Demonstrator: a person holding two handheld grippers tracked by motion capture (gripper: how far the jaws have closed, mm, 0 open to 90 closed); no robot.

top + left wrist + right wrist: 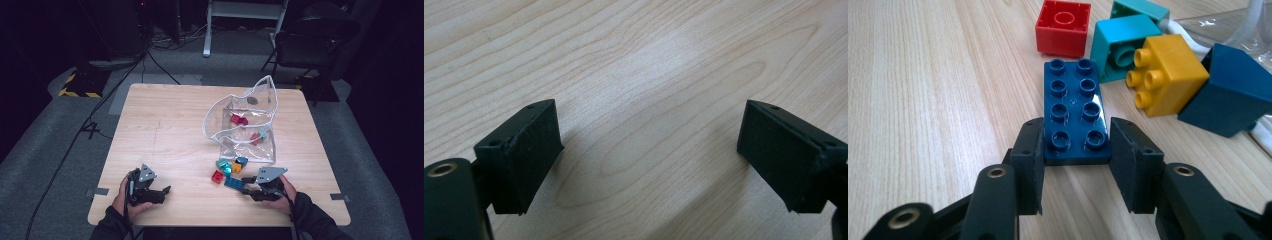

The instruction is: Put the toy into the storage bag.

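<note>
Blue flat brick (1076, 112) – right hand-held gripper (1075, 157) clamping it

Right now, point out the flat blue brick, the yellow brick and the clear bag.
flat blue brick (1075, 112), right gripper view, studded top face.
yellow brick (1175, 75), right gripper view, smooth side face.
clear bag (263, 95), high view, upper white-edged wall.

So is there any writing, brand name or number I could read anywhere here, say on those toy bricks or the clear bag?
None can be read.
Blue eight-stud brick: its stud tops show faint raised marks, too small and blurred to read.
Yellow brick, red brick, teal brick: no print seen.
Clear plastic bag: no readable label.
Black-and-yellow striped marking on the floor: a pattern, no words.
</note>
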